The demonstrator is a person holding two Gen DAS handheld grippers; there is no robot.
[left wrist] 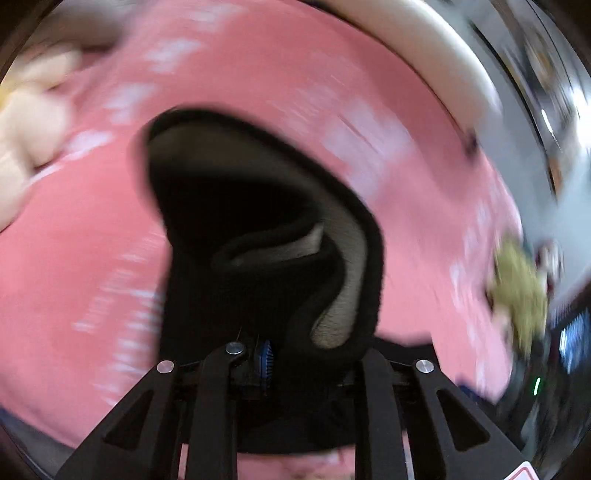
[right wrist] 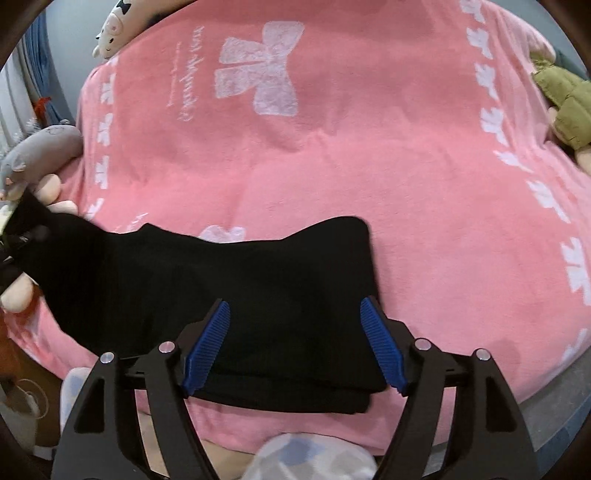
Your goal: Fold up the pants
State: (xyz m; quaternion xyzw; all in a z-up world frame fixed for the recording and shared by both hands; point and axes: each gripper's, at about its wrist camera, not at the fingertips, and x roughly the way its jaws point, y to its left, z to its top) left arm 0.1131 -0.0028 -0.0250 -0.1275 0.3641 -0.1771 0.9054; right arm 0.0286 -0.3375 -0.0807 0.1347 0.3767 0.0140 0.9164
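Black pants lie partly folded on a pink blanket with white bows. My right gripper hovers open over the folded part, its blue pads apart with only the cloth below them. The pants' left end rises toward the picture's left edge, where a person's hand shows. In the blurred left wrist view my left gripper is shut on the pants, which hang open ahead of it and show a grey lining. One blue pad shows; the other is hidden by cloth.
Plush toys ring the blanket: a white pig at the back left, a grey one at the left and a green one at the right. A white padded edge borders the blanket.
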